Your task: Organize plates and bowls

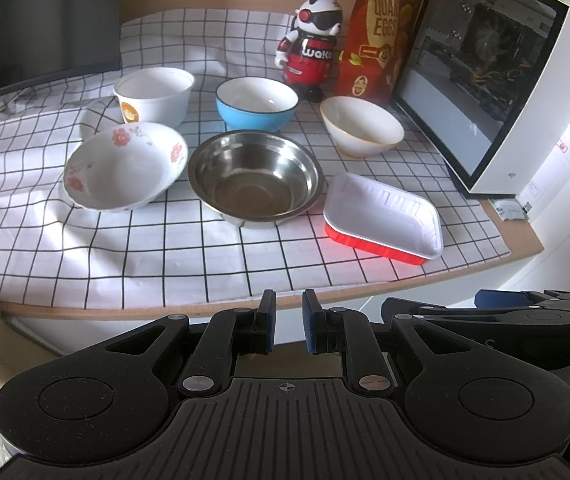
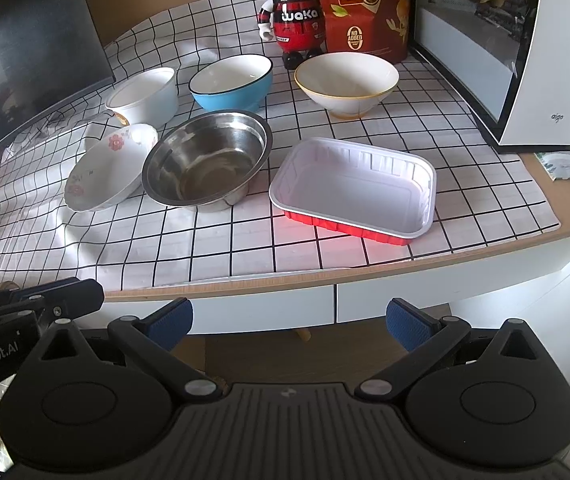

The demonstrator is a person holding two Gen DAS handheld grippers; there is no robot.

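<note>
On the checked cloth stand a floral bowl (image 1: 125,166) (image 2: 105,172), a steel bowl (image 1: 255,178) (image 2: 205,160), a blue bowl (image 1: 257,104) (image 2: 231,82), a white bowl with an orange mark (image 1: 155,96) (image 2: 143,96), a yellow-rimmed white bowl (image 1: 361,126) (image 2: 347,80) and a red tray with a white inside (image 1: 383,218) (image 2: 353,188). All stand apart from each other and hold nothing. My left gripper (image 1: 288,300) hangs shut and holds nothing, short of the table's front edge. My right gripper (image 2: 291,312) is open wide with nothing between its fingers, also off the table.
A panda figure (image 1: 311,44), a bag of quail eggs (image 1: 381,32) and a white glass-fronted case (image 1: 505,80) line the back right. A dark monitor (image 2: 25,48) stands at the left. The wooden table edge (image 2: 405,264) runs just ahead of both grippers, with white drawer fronts below.
</note>
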